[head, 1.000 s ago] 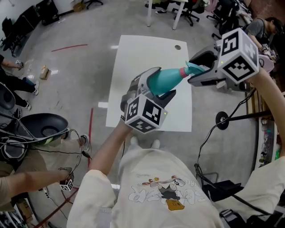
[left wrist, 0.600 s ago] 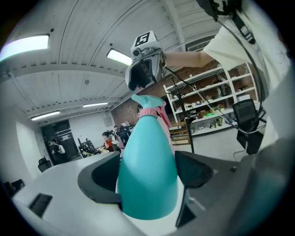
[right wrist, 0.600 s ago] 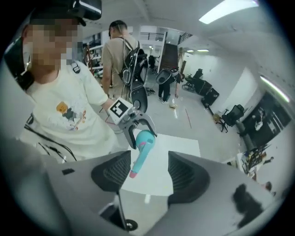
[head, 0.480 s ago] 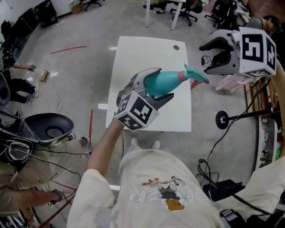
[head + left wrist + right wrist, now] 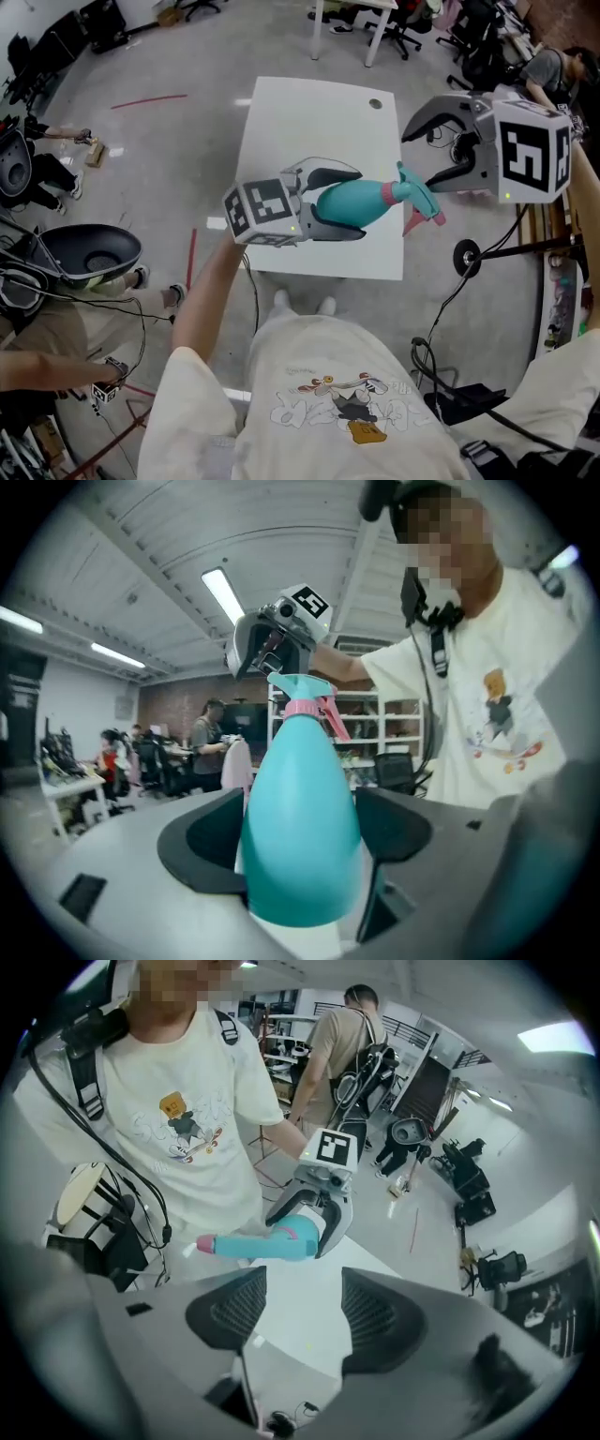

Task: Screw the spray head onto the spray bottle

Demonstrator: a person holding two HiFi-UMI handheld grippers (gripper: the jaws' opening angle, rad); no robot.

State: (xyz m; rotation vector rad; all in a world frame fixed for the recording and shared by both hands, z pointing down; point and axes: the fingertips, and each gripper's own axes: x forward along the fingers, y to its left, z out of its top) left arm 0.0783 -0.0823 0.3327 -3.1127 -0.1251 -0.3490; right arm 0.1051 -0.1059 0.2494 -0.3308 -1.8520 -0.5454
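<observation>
Within left hand-held gripper (image 5: 353, 204), spray bottle (image 5: 373, 198)

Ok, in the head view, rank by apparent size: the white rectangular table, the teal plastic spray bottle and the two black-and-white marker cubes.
1. White rectangular table.
2. Teal plastic spray bottle and right-hand black-and-white marker cube: about alike, unranked; the cube may be nearer the camera.
3. Left-hand marker cube, smallest.

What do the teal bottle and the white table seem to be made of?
The bottle looks like smooth, opaque teal plastic, judging by its even colour and soft sheen. The table has a flat matte white top, probably laminate or painted board; the look leaves that open.
</observation>
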